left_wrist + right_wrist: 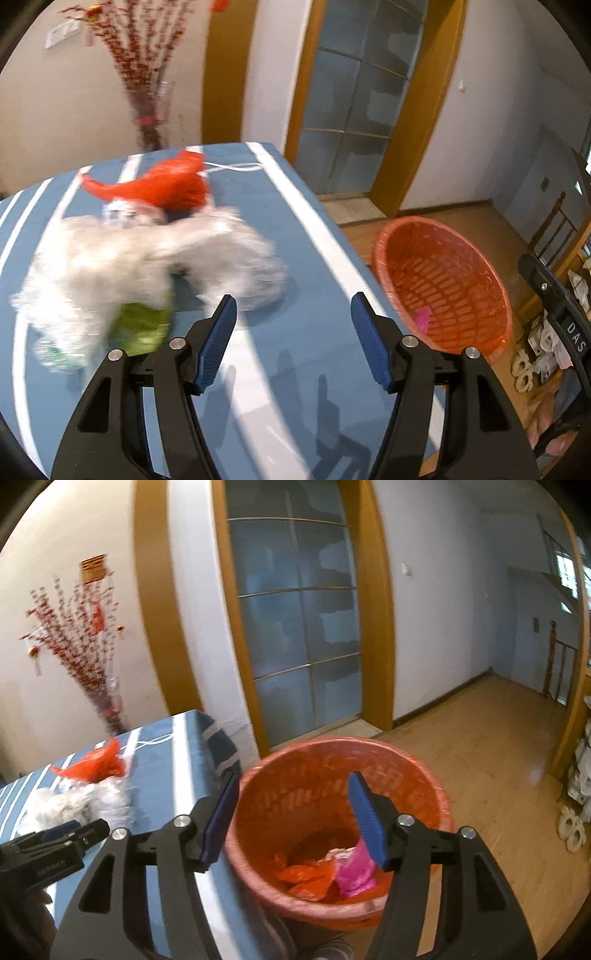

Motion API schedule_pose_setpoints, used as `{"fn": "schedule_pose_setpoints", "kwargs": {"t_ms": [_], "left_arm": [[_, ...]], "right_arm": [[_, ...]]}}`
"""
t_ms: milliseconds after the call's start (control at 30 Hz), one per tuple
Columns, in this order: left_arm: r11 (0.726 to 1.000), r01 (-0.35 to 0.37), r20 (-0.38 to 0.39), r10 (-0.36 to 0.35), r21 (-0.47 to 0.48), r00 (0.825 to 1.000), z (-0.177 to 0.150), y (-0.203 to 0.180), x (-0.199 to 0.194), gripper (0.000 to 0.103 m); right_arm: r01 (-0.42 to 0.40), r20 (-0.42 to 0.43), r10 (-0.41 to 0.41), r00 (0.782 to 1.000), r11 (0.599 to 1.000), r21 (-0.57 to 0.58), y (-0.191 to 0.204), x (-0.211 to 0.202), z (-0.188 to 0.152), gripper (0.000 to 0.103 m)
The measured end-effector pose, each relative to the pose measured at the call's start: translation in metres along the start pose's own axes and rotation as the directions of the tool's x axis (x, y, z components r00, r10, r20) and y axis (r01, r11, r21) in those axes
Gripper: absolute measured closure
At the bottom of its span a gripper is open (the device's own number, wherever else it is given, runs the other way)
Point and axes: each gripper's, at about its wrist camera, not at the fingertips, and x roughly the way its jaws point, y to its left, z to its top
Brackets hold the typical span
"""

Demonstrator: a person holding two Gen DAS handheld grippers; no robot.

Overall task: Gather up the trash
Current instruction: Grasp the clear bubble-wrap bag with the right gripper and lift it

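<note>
A: State of each claw?

B: Left claw [293, 317]: jaws apart, nothing between them, positioned over the striped worktop [280, 369]. Right claw [293, 805]: jaws apart, empty, positioned above the bin [424, 775].

A: Location of the trash?

B: A clear plastic heap [147, 258], blurred, lies on the worktop. A red bag [166, 184] touches its far side; a green piece [142, 326] sits at its near edge. The bin stands on the floor beside the worktop and contains red bags [306, 877] and a pink wrapper [354, 871].
</note>
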Motion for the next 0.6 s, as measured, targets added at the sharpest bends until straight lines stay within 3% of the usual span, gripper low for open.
{"fn": "schedule_pose_setpoints", "kwargs": {"t_ms": [167,333,600], "left_arm": [[0.996,-0.075,0.054,0.078,-0.048,0.996,-0.003,0.041,-0.030,0.033],[0.978,-0.166,0.092,0.178,-0.127,0.980,-0.011,0.096,-0.059,0.033],[0.925,-0.291,0.082,0.319,-0.244,0.944,-0.022,0.177,-0.080,0.033]], "right_arm": [[-0.095,-0.016,0.095,0.995,0.993,-0.069,0.049,-0.006,-0.001,0.037],[-0.211,-0.066,0.204,0.977,0.969,-0.125,0.101,-0.007,-0.006,0.037],[-0.397,-0.172,0.368,0.914,0.900,-0.182,0.198,0.004,-0.023,0.037]]}}
